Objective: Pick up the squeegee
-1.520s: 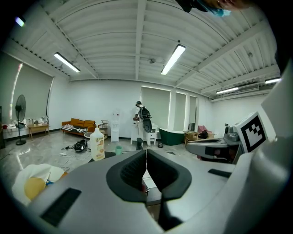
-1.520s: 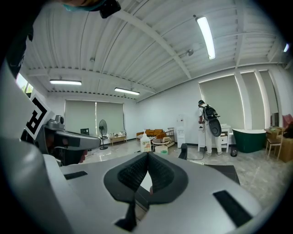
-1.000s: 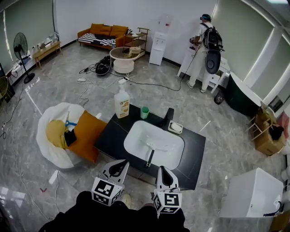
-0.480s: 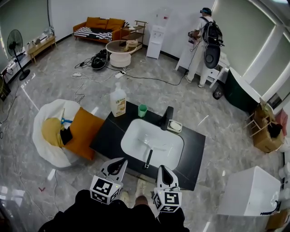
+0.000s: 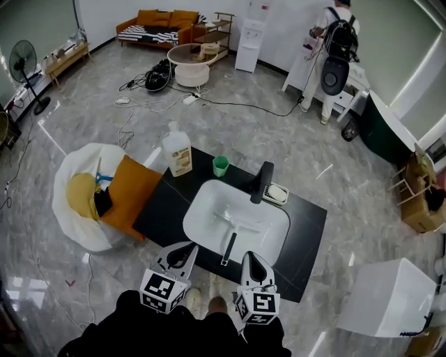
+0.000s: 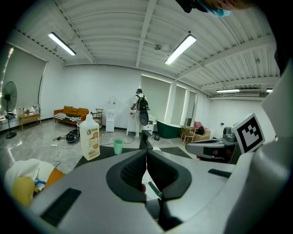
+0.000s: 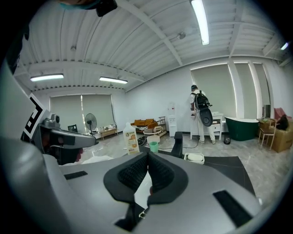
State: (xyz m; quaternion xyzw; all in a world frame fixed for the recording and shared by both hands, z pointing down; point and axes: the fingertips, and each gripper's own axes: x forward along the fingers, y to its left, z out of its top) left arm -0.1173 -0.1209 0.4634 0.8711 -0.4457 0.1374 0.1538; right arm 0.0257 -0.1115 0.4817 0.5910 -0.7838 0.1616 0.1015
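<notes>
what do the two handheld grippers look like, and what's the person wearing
Both the left gripper and right gripper have light grey moulded bodies with black ribbed pads lining the jaws. Each carries a white cube printed with black square markers. The person's clothing is black.

Staged home mock-up in open studio hall: freestanding sink counter (image 5: 166, 203) at centre, sofa (image 5: 155, 21) upper left, bathtub (image 5: 389, 131) at right, cables (image 5: 237, 104) loose on floor (image 5: 90, 118)

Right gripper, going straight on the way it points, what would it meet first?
Probably the white oval sink basin, at its near wall, just right of the black-handled squeegee lying in it; height above it is unclear.
</notes>
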